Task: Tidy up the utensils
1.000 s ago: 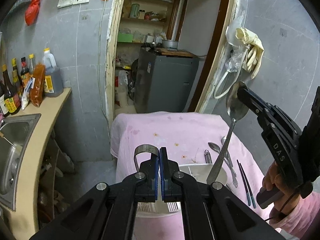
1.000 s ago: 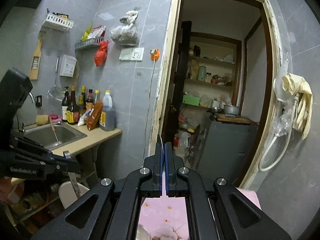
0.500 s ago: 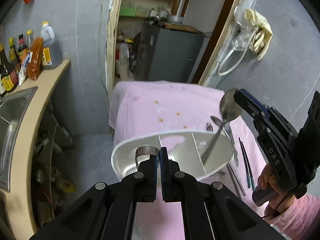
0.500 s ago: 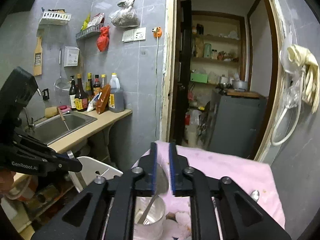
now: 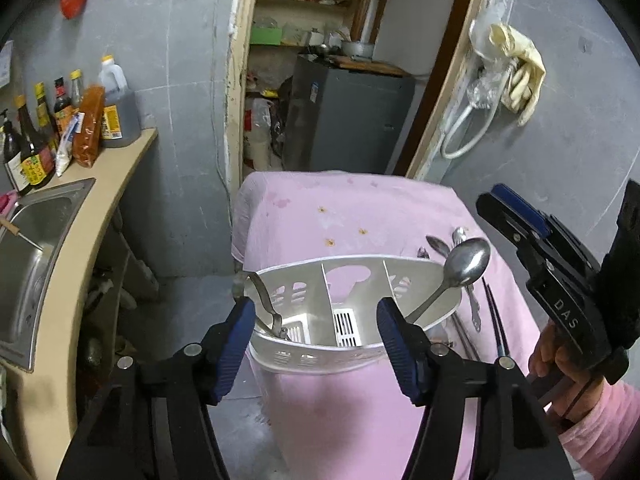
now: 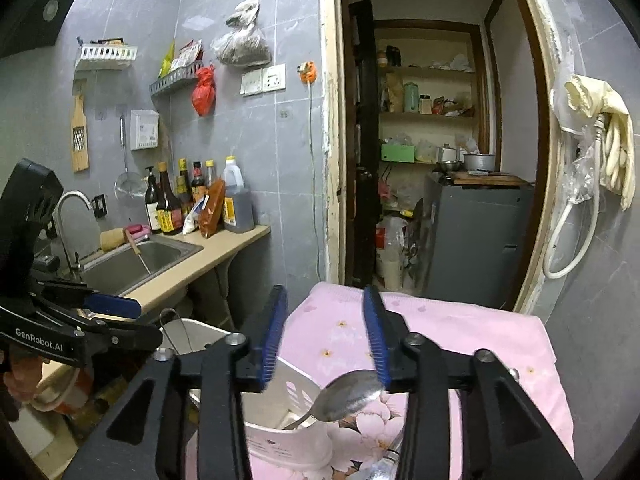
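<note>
A white three-compartment utensil holder [image 5: 352, 280] stands at the near edge of the pink-clothed table [image 5: 360, 204]. A steel spoon [image 5: 466, 260] leans bowl-up in its right compartment. A metal utensil with a looped handle [image 5: 262, 296] stands in the left compartment. My left gripper [image 5: 316, 328] hovers over the holder, jaws opening, nothing between the pads. My right gripper [image 6: 324, 336] is also opening. The spoon [image 6: 348, 396] rests free just below its right finger [image 6: 374, 336]. The holder [image 6: 288, 432] sits under it. In the left wrist view my right gripper [image 5: 502, 204] hangs above the spoon.
Loose spoons and a fork [image 5: 456, 240] and dark chopsticks [image 5: 494, 320] lie on the cloth right of the holder. A counter with a sink [image 5: 28, 248] and bottles [image 5: 36, 136] runs along the left. A doorway with a grey cabinet [image 5: 348, 120] is behind the table.
Both grippers were shut, the left on the looped-handle utensil, the right on the spoon's bowl. Both have opened, and the two utensils now stand in the holder, which came into view below.
</note>
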